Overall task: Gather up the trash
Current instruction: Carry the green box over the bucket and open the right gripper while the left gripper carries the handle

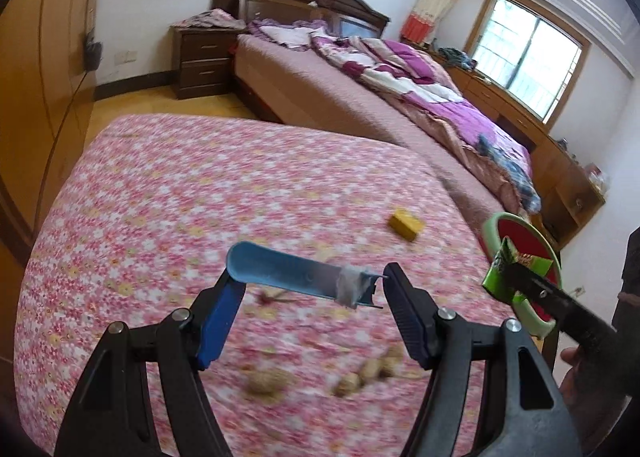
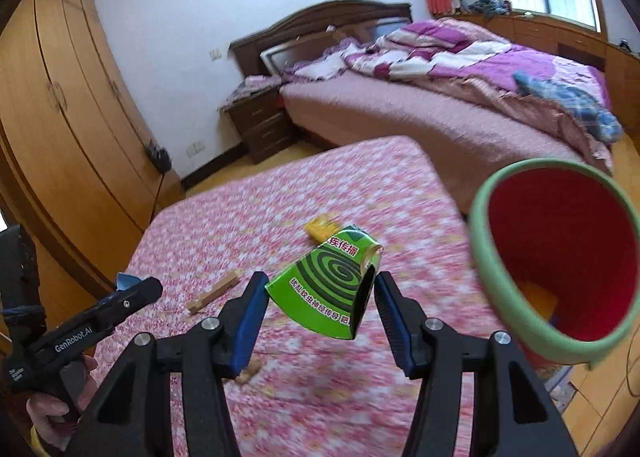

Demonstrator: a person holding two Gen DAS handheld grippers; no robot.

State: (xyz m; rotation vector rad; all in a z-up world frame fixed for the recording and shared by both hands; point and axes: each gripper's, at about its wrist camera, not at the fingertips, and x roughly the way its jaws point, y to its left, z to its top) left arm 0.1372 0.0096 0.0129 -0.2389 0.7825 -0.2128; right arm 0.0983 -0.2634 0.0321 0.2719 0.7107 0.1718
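Observation:
My left gripper (image 1: 312,276) is shut on a blue plastic strip (image 1: 280,269) with a taped, broken end, held crosswise above the floral tablecloth (image 1: 180,197). My right gripper (image 2: 322,280) is shut on a crushed green mosquito-coil box (image 2: 328,289), held in the air just left of a tilted red bin with a green rim (image 2: 478,233). In the left wrist view the right gripper (image 1: 510,277), the green box (image 1: 500,273) and the bin (image 1: 490,227) sit at the table's right edge. The left gripper (image 2: 148,289) shows at lower left in the right wrist view.
On the cloth lie a small yellow box (image 1: 406,224), several peanut shells (image 1: 360,375) and a wooden block (image 2: 214,293). A bed (image 1: 360,105) with a purple quilt stands beyond the table, a nightstand (image 1: 202,61) beside it and a wardrobe (image 1: 44,89) along the left wall.

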